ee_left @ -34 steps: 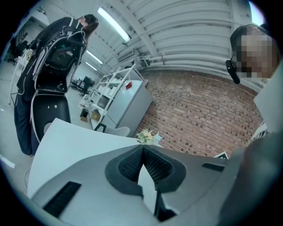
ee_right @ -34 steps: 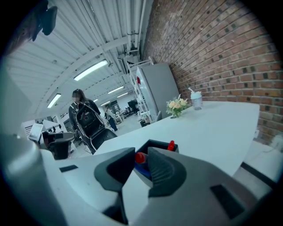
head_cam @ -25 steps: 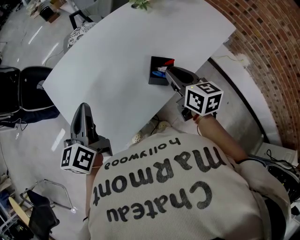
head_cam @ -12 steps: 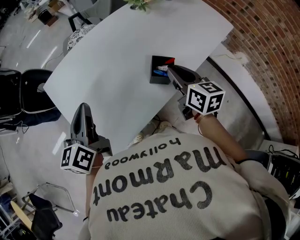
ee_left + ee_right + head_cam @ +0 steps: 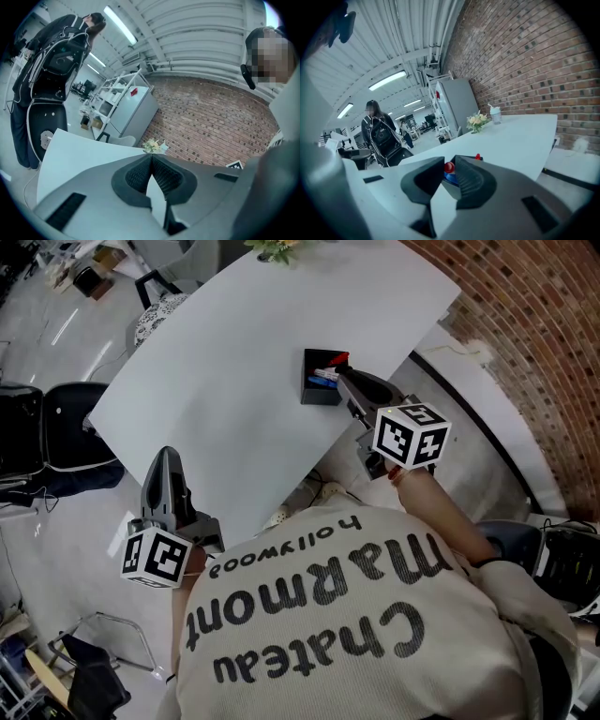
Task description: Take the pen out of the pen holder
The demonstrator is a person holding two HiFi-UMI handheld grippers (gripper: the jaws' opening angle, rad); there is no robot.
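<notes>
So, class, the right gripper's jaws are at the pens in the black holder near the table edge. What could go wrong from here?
The pen holder stands near the edge of the table; a nudge from the right gripper might push or tip it.
A red cap shows in the gap of the open jaws, with a blue pen just below; they could pinch both.
The left gripper, shut, is off the table, so nothing steadies the holder; it may lift.

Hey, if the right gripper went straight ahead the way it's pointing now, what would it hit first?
Most likely the red-topped pen, which shows right between the open jaws of the right gripper and stands in the black pen holder. Depth is hard to judge.
</notes>
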